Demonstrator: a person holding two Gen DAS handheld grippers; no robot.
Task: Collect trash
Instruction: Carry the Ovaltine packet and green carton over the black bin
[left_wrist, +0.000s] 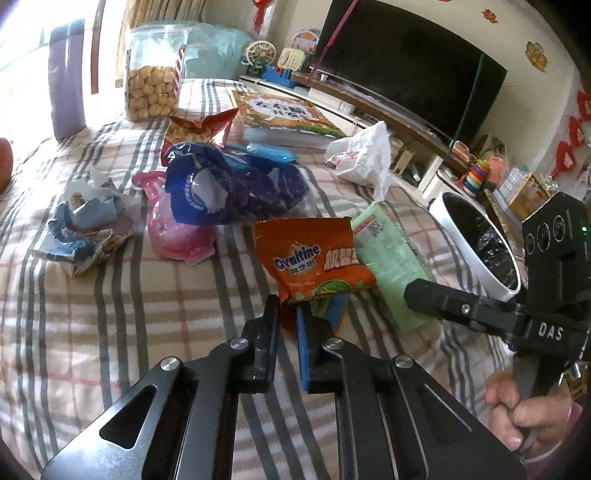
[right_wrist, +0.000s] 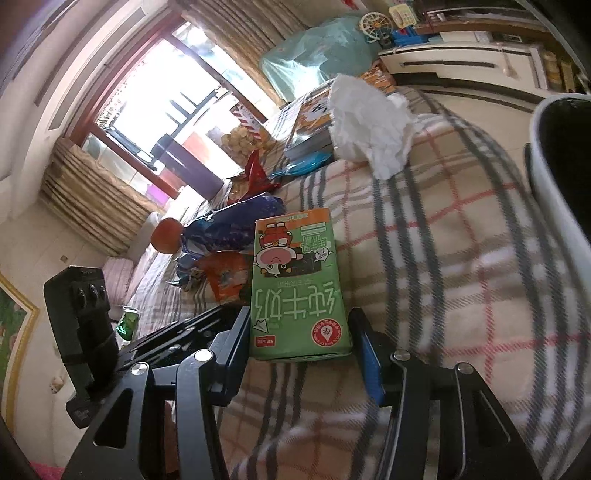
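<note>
In the left wrist view, my left gripper (left_wrist: 287, 314) is shut on the lower edge of an orange Ovaltine wrapper (left_wrist: 314, 254) on the plaid cloth. A green milk carton (left_wrist: 391, 266) lies just right of it. My right gripper (right_wrist: 301, 332) is open, its fingers either side of the carton (right_wrist: 295, 288), close to its sides; it also shows in the left wrist view (left_wrist: 424, 295). A white bin with a black liner (left_wrist: 476, 240) stands at the right, also in the right wrist view (right_wrist: 554, 177).
More trash lies on the cloth: a blue bag (left_wrist: 229, 184), a pink wrapper (left_wrist: 173, 232), crumpled paper (left_wrist: 88, 225), a white tissue (left_wrist: 362, 155), a red snack bag (left_wrist: 199, 125). A biscuit jar (left_wrist: 153, 77), a book (left_wrist: 284, 114) and a TV (left_wrist: 413, 62) stand behind.
</note>
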